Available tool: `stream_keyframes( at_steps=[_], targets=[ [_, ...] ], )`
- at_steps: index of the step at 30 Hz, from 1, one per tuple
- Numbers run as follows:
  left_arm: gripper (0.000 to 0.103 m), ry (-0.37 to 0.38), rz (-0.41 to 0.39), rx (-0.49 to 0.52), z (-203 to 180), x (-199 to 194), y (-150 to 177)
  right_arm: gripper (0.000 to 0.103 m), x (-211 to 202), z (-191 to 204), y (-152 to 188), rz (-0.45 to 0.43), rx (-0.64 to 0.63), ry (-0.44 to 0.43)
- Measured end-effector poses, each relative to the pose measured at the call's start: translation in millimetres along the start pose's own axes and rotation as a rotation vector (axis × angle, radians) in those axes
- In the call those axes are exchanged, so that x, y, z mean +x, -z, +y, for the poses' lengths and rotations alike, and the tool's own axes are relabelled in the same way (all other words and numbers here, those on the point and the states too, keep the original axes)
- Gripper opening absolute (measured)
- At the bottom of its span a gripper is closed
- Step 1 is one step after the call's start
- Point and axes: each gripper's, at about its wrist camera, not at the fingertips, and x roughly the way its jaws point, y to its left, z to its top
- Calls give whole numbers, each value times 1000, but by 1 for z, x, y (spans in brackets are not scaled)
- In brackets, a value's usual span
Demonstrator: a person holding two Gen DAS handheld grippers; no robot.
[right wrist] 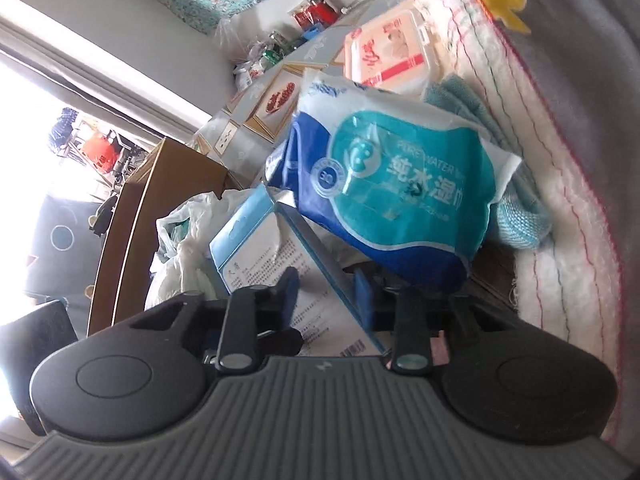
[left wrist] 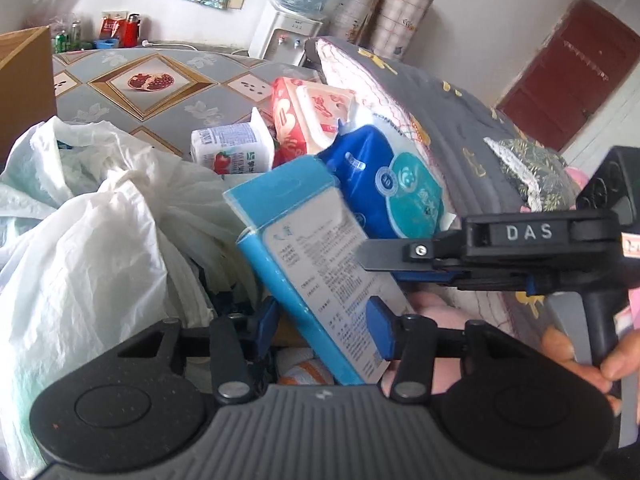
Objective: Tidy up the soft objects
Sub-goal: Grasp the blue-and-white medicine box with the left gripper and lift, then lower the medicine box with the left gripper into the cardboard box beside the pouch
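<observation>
Two claws are holding one blue packet

The left claw (left wrist: pixel 324 320) and right claw (right wrist: pixel 326 294) are both squeezing the blue packet (left wrist: pixel 316 248), beside the wet wipes pack (right wrist: pixel 400 188).

Worktop (left wrist: pixel 120 112) covered by grey patterned cloth with pomegranate print, strawberry-printed white pack (left wrist: pixel 232 150) and red tissue pack (left wrist: pixel 292 120) lying on it, white plastic bags (left wrist: pixel 80 240) heaped nearer, bottles (left wrist: pixel 68 38) at far edge.

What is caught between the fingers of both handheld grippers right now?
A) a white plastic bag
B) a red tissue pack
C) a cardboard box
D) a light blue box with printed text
D: the light blue box sits between the left gripper pads, and the right gripper closes on its edge.
</observation>
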Motion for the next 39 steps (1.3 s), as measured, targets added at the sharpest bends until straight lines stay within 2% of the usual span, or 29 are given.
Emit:
stream_keyframes(
  at_steps=[6,16,27,34,39],
  targets=[
    [43,13,-51,-5,-2,-15,-5,24,-17,6,4,-20,11,-3],
    [41,32,-167,51,-20,-62,-13,23,-60,40,13,-112,-10,-39],
    [38,36,-300,42,-12,-150,-8,23,-92,117,39,-154,-96,-113],
    [37,-3,-380,14,11,-202,3,23,-87,173,55,-127,-147,-165],
    [37,-50,-420,-26,39,-232,11,24,-67,217,61,-77,-187,-205]
  ],
)
